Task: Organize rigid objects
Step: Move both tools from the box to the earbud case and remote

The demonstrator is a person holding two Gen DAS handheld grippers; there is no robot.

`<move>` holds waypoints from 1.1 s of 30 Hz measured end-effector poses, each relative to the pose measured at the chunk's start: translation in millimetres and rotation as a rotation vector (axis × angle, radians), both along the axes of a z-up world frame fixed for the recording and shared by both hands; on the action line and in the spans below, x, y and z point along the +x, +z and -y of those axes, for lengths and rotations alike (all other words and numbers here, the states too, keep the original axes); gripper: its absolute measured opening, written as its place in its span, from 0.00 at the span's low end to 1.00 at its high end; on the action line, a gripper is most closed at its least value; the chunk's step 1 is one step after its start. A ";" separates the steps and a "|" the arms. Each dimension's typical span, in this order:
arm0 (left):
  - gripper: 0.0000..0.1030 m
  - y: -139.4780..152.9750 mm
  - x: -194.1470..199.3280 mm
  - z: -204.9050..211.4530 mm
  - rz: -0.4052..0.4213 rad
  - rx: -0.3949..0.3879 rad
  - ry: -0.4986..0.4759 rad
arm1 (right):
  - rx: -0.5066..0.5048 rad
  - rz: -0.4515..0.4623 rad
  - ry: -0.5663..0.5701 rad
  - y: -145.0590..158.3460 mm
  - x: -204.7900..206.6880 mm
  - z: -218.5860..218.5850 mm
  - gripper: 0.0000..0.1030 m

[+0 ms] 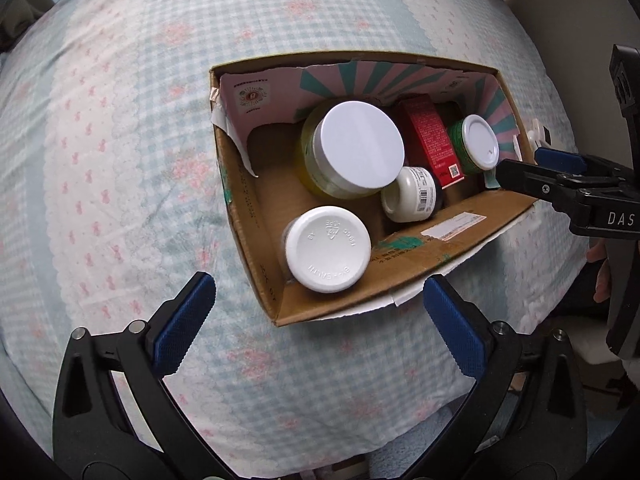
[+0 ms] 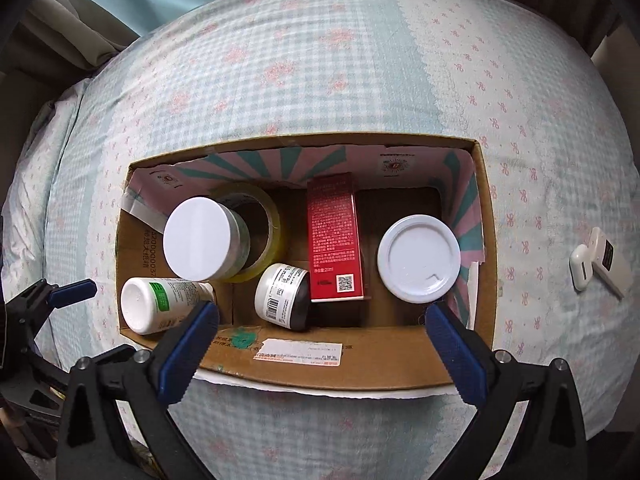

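An open cardboard box (image 2: 360, 364) sits on a checked bedspread; it also shows in the left wrist view (image 1: 256, 240). Inside are a white-lidded jar (image 2: 198, 238) in a tape roll (image 2: 272, 220), a white bottle with a green label (image 2: 160, 304), a small white and black jar (image 2: 280, 294), a red carton (image 2: 334, 236) and a green jar with a white lid (image 2: 418, 258). My right gripper (image 2: 320, 344) is open and empty above the box's near wall. My left gripper (image 1: 316, 320) is open and empty at the box's near left corner.
A white earbud case (image 2: 582, 268) and a white adapter (image 2: 606, 258) lie on the bedspread right of the box. The bed's edge and a light wall lie beyond. The other gripper (image 1: 560, 184) reaches over the box's right end in the left wrist view.
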State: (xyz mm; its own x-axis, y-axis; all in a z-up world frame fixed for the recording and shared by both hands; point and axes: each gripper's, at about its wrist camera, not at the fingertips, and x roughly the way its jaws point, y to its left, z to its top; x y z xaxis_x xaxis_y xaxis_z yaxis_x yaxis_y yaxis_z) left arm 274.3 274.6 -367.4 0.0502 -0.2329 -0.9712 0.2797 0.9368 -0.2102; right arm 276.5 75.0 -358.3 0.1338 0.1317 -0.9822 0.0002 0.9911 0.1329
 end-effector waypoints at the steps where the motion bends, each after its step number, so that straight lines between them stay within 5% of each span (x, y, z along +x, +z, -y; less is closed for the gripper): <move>1: 1.00 1.8 -2.2 0.0 -0.001 -0.002 0.001 | -0.001 -0.001 0.000 1.3 -1.8 -0.2 1.00; 20: 1.00 71.8 -33.3 13.3 0.118 0.031 0.035 | 0.025 0.064 0.025 56.8 -35.3 1.5 1.00; 33: 1.00 111.4 -63.4 64.2 0.203 0.109 0.040 | 0.026 0.145 0.047 97.1 -63.4 27.7 1.00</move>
State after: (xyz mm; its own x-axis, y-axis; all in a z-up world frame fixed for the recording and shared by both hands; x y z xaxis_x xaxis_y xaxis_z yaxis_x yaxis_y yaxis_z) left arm 210.9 210.4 -256.0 0.2547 -0.1208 -0.9594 0.2677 0.9622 -0.0501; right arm 213.1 47.3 -261.3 0.2669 0.1662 -0.9493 -0.0669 0.9858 0.1538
